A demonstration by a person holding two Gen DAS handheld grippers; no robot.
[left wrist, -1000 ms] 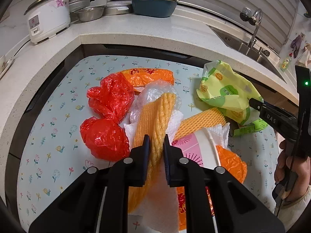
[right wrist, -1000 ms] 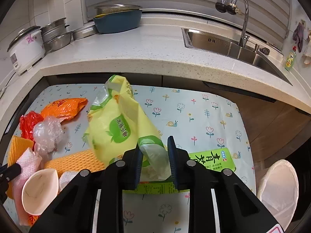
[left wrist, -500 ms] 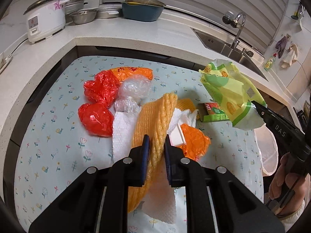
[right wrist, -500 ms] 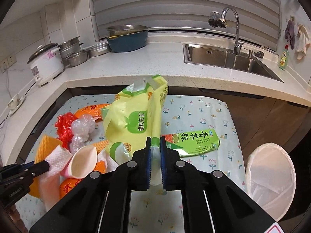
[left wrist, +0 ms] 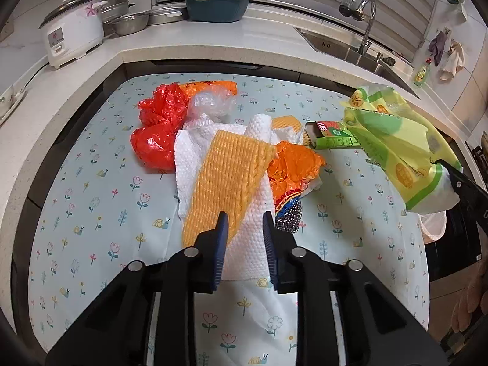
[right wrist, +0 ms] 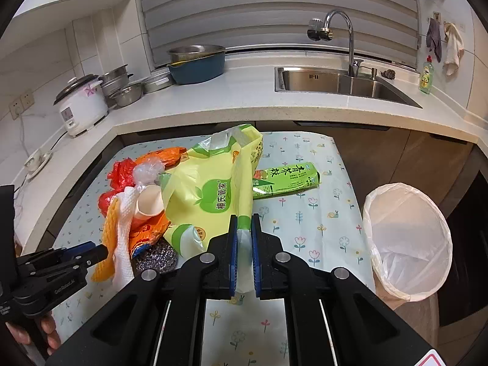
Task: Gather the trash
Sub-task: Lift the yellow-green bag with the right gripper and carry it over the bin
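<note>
My left gripper [left wrist: 243, 218] is shut on a bundle of orange foam net [left wrist: 231, 167] and white paper towel [left wrist: 253, 238], held above the flowered table mat [left wrist: 91, 213]. My right gripper [right wrist: 243, 224] is shut on the yellow-green plastic bag [right wrist: 210, 189], lifted off the mat; the bag also shows in the left wrist view [left wrist: 396, 140]. On the mat lie red plastic bags [left wrist: 155, 131], clear wrap [left wrist: 210, 103], an orange wrapper [left wrist: 292, 164], a steel scourer [left wrist: 288, 213], a paper cup [right wrist: 149, 202] and a green drink carton [right wrist: 283, 180].
A bin lined with a white bag [right wrist: 405, 241] stands off the mat's right edge. The L-shaped counter [right wrist: 228, 97] behind holds a rice cooker [right wrist: 80, 105], metal bowls, a blue basin [right wrist: 196, 67] and a sink with tap [right wrist: 338, 82].
Both grippers have risen and pulled back. The foam net and paper towel have lifted with the left gripper; the yellow-green bag has lifted with the right, nearer the bin.
</note>
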